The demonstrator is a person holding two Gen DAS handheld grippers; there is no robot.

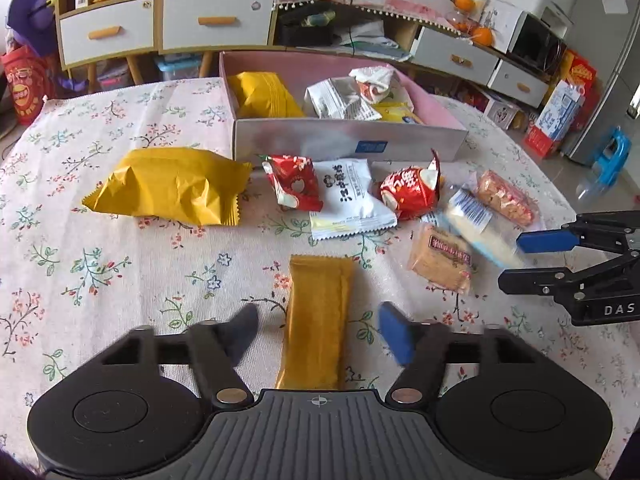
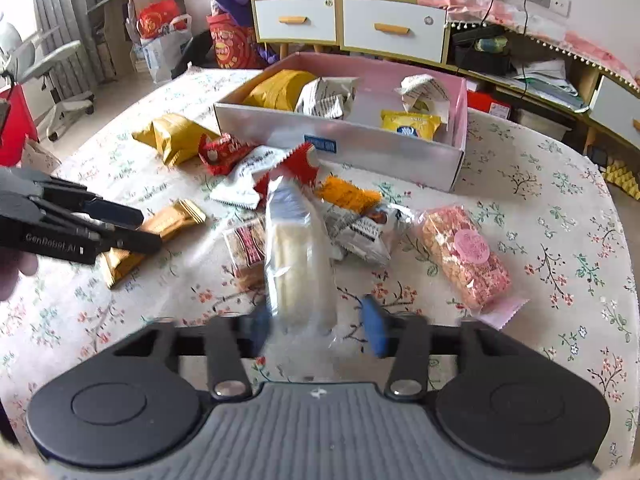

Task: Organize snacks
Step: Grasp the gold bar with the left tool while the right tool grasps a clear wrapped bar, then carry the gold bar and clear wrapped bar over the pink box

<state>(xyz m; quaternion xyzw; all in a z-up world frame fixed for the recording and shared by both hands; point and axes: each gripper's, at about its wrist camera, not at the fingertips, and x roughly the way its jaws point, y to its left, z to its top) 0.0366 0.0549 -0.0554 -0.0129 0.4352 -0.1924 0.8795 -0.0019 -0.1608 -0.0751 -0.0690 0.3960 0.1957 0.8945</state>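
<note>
The left gripper [image 1: 316, 330] stood open astride the flat golden foil wafer packet [image 1: 316, 320]; the right gripper [image 2: 316, 328], open, straddled a clear-wrapped white biscuit pack [image 2: 298, 256]. Both looked light, crinkly, slippery; a mid-body pinch suits.

Bright daylight, fisheye edges, blurred jaws

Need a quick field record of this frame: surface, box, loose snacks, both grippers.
surface: table with floral cloth
box: open, pink-lined box at the far side, already holding several packets
left gripper: left gripper open, straddling a flat gold bar packet, pads not touching it
right gripper: right gripper open, a clear-wrapped white snack between its fingers, contact unclear through blur
loose on cloth: big yellow packet, red packets, white packet, pink-labelled rice cake
</note>
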